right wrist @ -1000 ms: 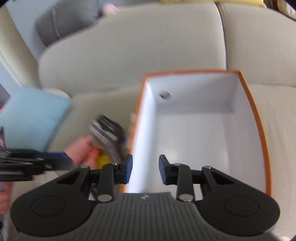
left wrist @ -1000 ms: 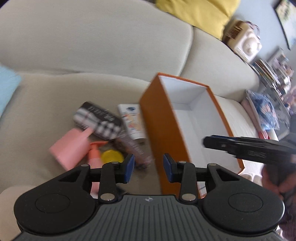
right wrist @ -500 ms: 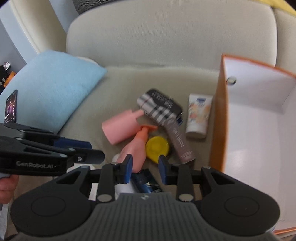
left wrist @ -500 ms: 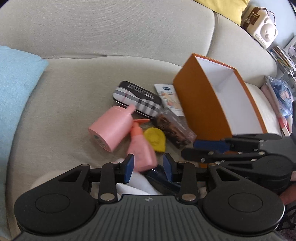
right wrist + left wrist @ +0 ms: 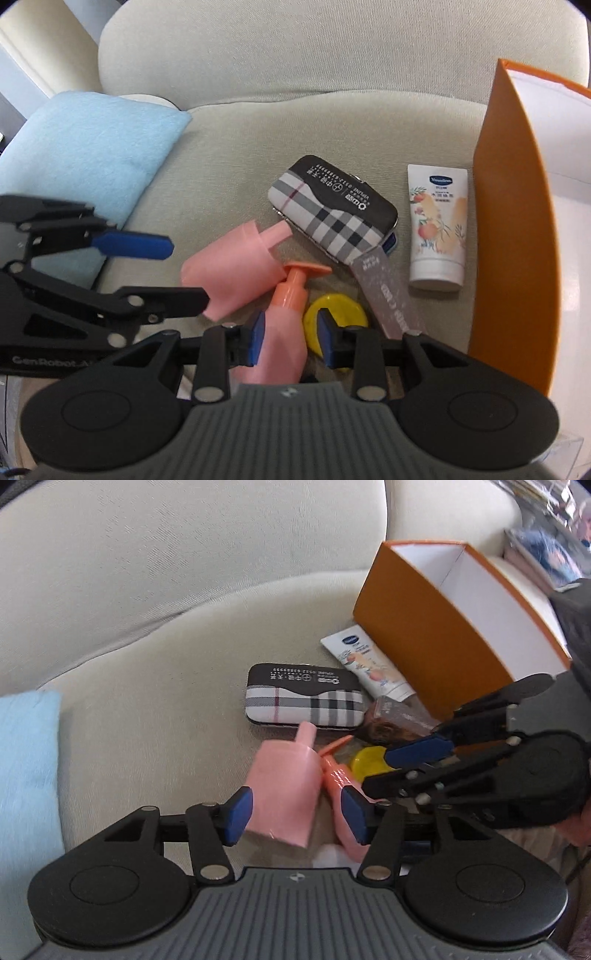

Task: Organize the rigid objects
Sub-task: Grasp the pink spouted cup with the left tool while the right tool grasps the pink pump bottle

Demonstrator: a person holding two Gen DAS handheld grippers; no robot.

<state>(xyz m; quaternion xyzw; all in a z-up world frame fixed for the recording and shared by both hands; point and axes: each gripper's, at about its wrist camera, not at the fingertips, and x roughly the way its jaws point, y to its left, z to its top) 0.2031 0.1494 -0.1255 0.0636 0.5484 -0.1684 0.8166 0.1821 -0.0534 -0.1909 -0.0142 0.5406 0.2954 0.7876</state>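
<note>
Several items lie on the sofa seat: a pink cap-shaped bottle (image 5: 284, 786) (image 5: 236, 273), a pink pump bottle (image 5: 282, 339) (image 5: 341, 794), a yellow lid (image 5: 338, 319) (image 5: 369, 762), a plaid case (image 5: 304, 698) (image 5: 332, 210), a white cream tube (image 5: 437, 225) (image 5: 369, 662) and a brown sachet (image 5: 384, 295). My left gripper (image 5: 295, 814) is open, its fingers either side of the pink cap-shaped bottle. My right gripper (image 5: 290, 341) is open, its fingers either side of the pump bottle's body. An open orange box (image 5: 424, 627) (image 5: 513, 221) stands to the right, with nothing in the part I can see.
A light blue cushion (image 5: 85, 155) (image 5: 26, 768) lies at the left of the seat. The beige sofa back (image 5: 184, 554) rises behind the items. Books and clutter (image 5: 546, 561) sit beyond the box at the far right.
Both grippers have swung away from the orange box and come down low over the pile. The left gripper's fingers have opened wider, around the pink bottle.
</note>
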